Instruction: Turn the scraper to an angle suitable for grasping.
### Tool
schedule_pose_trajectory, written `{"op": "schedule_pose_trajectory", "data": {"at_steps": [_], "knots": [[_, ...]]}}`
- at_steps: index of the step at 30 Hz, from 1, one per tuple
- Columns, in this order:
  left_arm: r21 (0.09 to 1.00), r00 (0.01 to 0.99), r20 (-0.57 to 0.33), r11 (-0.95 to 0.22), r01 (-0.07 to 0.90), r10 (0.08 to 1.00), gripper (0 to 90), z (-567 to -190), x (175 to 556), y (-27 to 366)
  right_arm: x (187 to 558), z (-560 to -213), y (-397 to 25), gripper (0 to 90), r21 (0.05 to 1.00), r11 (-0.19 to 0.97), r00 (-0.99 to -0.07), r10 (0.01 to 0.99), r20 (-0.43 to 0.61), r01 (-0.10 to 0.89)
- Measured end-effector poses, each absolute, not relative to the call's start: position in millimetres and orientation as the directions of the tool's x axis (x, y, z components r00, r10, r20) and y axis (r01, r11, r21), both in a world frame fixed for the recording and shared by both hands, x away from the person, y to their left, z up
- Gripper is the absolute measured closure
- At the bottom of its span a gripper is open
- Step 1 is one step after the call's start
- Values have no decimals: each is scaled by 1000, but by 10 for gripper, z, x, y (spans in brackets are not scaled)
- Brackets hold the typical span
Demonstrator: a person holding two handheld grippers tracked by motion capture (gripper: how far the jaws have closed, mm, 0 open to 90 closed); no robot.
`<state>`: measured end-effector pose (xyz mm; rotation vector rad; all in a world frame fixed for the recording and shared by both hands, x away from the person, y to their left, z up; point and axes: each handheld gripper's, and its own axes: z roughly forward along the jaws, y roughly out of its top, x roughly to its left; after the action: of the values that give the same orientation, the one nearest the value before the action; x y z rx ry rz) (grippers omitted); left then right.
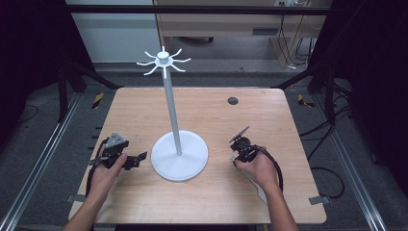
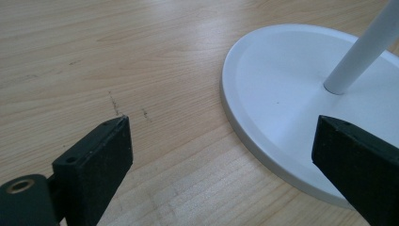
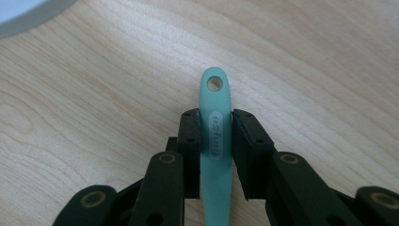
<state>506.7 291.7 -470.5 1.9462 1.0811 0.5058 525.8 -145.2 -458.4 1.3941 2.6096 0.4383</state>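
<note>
Mint-green plastic is pinched between the closed jaws of the right gripper (image 3: pixel 216 141): a slim handle with a round hole at its tip (image 3: pixel 216 117), held just above the light wooden table (image 3: pixel 306 61). In the high view, this right gripper (image 1: pixel 239 153) is seen to the right of the white stand with a round base, thin pole and hooked crown (image 1: pixel 179 156). The left gripper (image 2: pixel 221 155) is spread wide and grips nothing, with the base's rim lying between its jaws.
</note>
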Motion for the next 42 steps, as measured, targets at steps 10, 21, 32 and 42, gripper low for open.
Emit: {"op": "schedule_pose_trajectory", "data": {"at_steps": [10,21,32,42], "knots": [[818,549,-42,-286,499,835,54,-4706,5064,2910,5102,-4197,-1689,743,503,429,-510,860,28,751],[817,549,-42,-287,499,835,54,-4706,5064,2910,4990,-3957,-1785,745,593,404,-507,862,8,696],[818,549,-41,-287,499,835,54,-4706,5064,2913,4953,-3735,-1855,746,667,355,-496,868,24,654],[817,548,-43,-286,501,836,54,-4706,5064,2914,4924,-3484,-1881,747,730,327,-502,864,25,599]]}}
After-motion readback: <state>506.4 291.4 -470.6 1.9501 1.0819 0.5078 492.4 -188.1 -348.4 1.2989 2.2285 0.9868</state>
